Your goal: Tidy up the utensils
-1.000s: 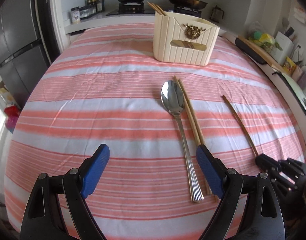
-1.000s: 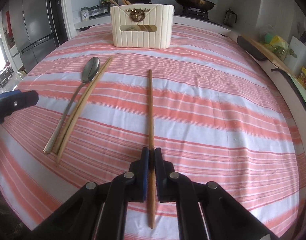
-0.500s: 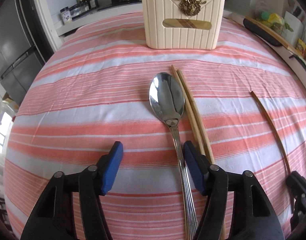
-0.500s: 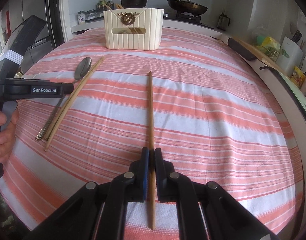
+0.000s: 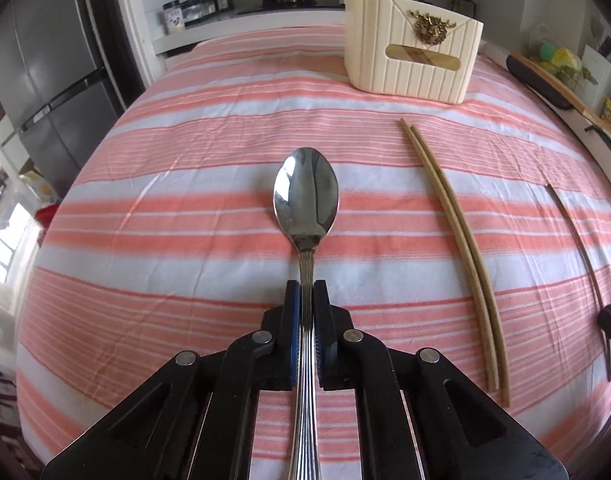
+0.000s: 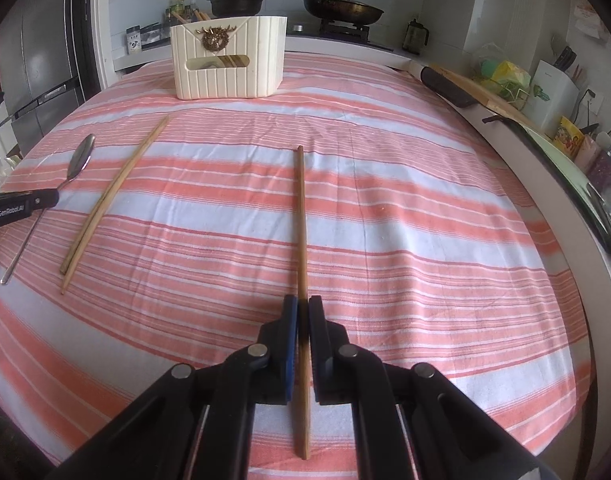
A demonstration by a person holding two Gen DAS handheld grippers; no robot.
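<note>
**Both grippers clamped on utensils over the striped cloth**

The left gripper [image 5: 306, 292] has its blue pads pressed against the handle of the metal spoon [image 5: 306, 200], gripping it partway along the stem. The spoon's bowl points toward the far side of the table, facing up, and its handle runs back between the black fingers toward the near edge. In the right wrist view the spoon [image 6: 79, 156] appears at the far left, with the left gripper's black body crossing over its stem.

The right gripper [image 6: 303, 304] is closed narrowly on a single wooden chopstick [image 6: 301, 216]. The stick extends away toward the far side and its near end reaches back past the pads, close to the near edge of the cloth.

A pair of chopsticks [image 5: 453, 232] lies loose, side by side and touching, on the pink-and-white striped tablecloth [image 5: 185, 184], between the spoon on the left and the held chopstick on the right.

The cream ribbed utensil holder [image 6: 229, 60] stands upright at the far end of the table, its front bearing a gold ornament and a slot. Chopstick ends stick out of its top at the left. Beyond it, on the counter, sit a black pot with a red lid [image 6: 237, 0] and a frying pan [image 6: 341, 8].
</note>
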